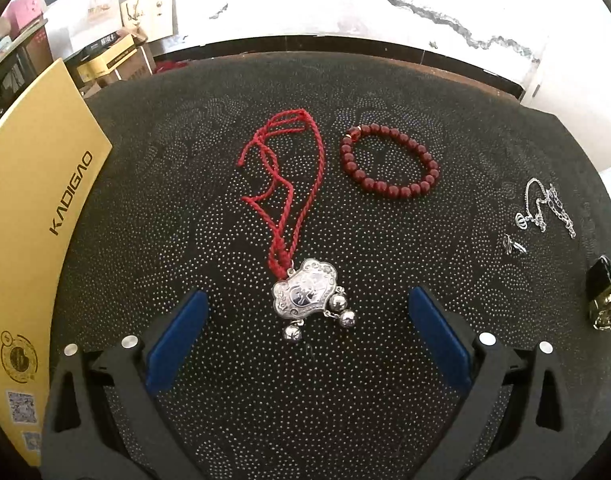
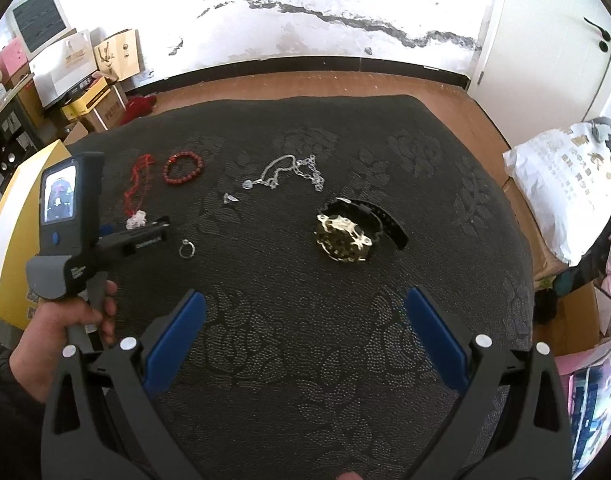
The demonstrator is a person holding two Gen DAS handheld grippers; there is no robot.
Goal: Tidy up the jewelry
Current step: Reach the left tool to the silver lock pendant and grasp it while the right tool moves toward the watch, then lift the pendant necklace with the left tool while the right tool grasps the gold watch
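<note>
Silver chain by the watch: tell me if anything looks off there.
The silver chain lies bunched in loose, overlapping loops, possibly tangled, unlike the red bead bracelet, which sits as a neat ring. The watch rests tilted on its curled strap. Nothing looks broken or spilled.

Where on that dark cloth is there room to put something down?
The near stretch of the dark patterned cloth, in front of the gold-faced black-strap watch, is bare. The far-left area is crowded: red-cord silver lock pendant, dark red bead bracelet, silver chain.
</note>
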